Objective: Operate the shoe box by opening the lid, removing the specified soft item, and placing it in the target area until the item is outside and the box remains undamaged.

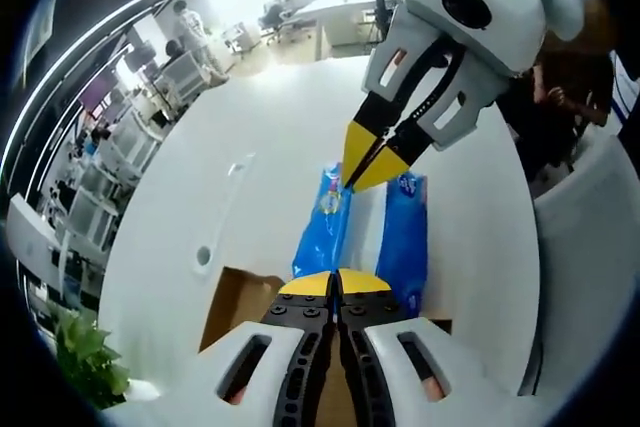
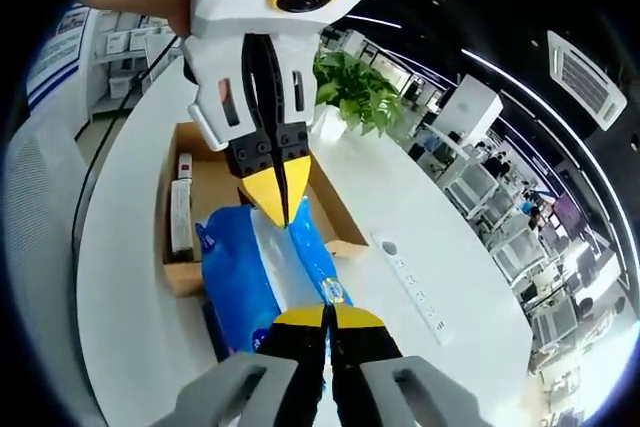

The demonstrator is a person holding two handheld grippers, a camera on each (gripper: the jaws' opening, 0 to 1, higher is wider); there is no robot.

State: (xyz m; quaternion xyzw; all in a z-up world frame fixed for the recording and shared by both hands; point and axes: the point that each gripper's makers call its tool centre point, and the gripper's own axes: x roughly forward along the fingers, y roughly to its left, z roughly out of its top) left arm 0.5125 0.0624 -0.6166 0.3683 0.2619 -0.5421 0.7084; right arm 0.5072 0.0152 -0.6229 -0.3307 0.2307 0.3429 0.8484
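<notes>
Blue soft pack (image 2: 265,282) is half out of the cardboard shoe box (image 2: 195,172), pinched at opposite ends: right gripper (image 2: 328,315) clamped at 6 o'clock, left gripper (image 2: 276,185) clamped at 12. Risks as I judge them: wrapper tearing under tension; pack snagging the box wall and dragging it across the white table (image 2: 120,287).

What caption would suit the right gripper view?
Two yellow-tipped grippers, right and left, pinch a blue soft pack above an open cardboard box.

The blue soft pack (image 2: 262,277) covers part of the shoe box (image 2: 190,247); its print is unreadable.
</notes>
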